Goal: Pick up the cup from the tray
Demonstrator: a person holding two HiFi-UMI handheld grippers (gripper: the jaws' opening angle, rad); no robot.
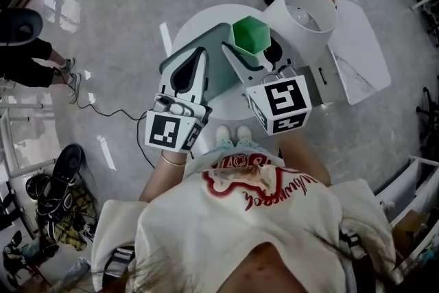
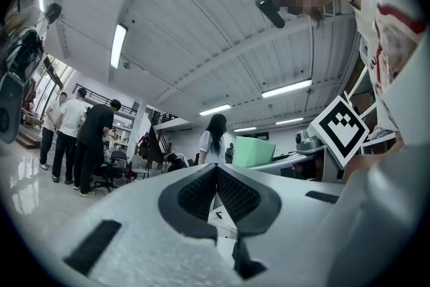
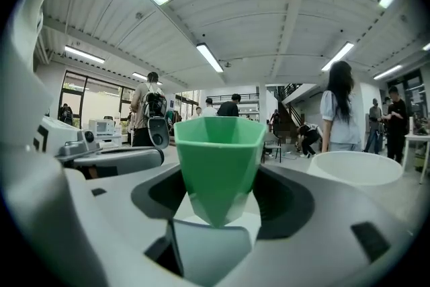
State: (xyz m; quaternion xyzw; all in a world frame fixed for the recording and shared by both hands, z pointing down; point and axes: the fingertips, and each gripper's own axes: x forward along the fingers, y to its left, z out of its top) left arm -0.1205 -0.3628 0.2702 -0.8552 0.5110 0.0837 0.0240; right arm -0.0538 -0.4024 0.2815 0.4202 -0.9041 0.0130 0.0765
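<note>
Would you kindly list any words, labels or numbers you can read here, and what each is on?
No text is readable.
Red script on the shirt: upside down, too distorted to read.
The marker cubes on the left gripper and right gripper: square patterns only.
The green cup: no print visible.

White bucket (image 1: 302, 13) close beside cup (image 1: 251, 35)

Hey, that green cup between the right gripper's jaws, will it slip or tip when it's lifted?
Probably light: the green cup looks thin-walled, plastic and empty. Its faceted walls taper toward the base, so under a hard grip it might squeeze upward out of the jaws of the right gripper. It looks stiff, so crumpling seems unlikely.
</note>
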